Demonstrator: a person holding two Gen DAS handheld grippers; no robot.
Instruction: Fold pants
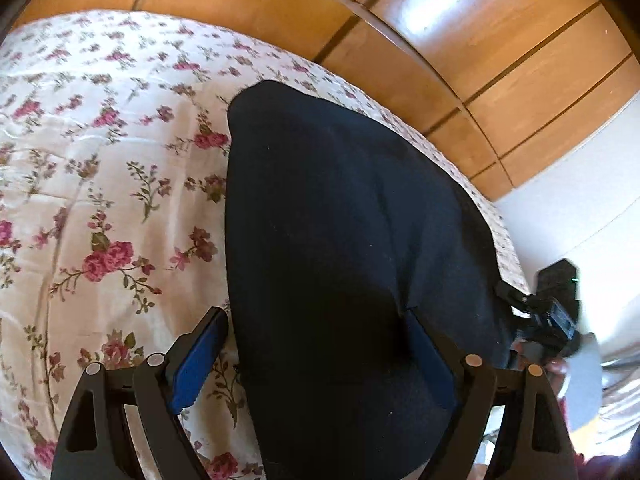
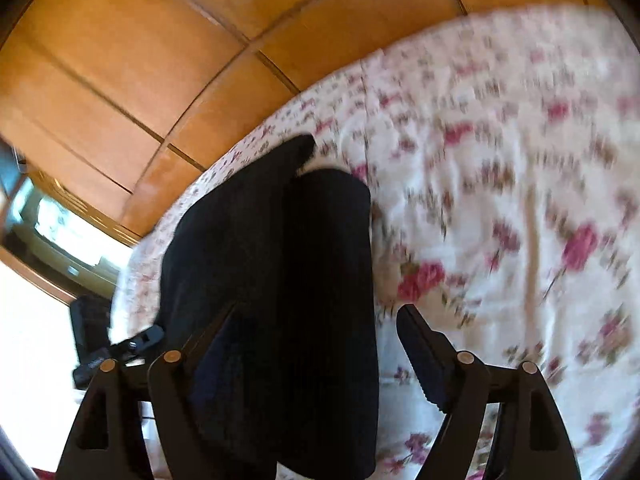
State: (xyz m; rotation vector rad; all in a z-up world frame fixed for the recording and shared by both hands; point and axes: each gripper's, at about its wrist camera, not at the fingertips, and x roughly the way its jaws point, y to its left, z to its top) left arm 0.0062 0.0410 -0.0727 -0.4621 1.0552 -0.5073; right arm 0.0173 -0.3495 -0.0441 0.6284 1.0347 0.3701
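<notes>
- Dark navy pants (image 1: pixel 344 248) lie folded lengthwise on a bed spread with a white, rose-printed sheet (image 1: pixel 100 168), close to the edge of the bed that faces a wooden wardrobe (image 1: pixel 500 40).
- The left tongs (image 1: pixel 316 340) stand with their jaws apart over the near end of the pants; one blue-padded finger (image 1: pixel 200 360) lies over the sheet just beside the cloth, the other over the dark fabric, and neither pad presses on it.
- The right tongs (image 2: pixel 316 332) are likewise wide open over the pants (image 2: pixel 280 280), one finger over the cloth, the other finger (image 2: pixel 424 348) over the floral sheet (image 2: pixel 500 200); nothing is gripped.
- The right wrist view is smeared by motion blur.
- In the left wrist view the right tongs (image 1: pixel 516 300) show at the pants' far side, by the edge of the bed.
</notes>
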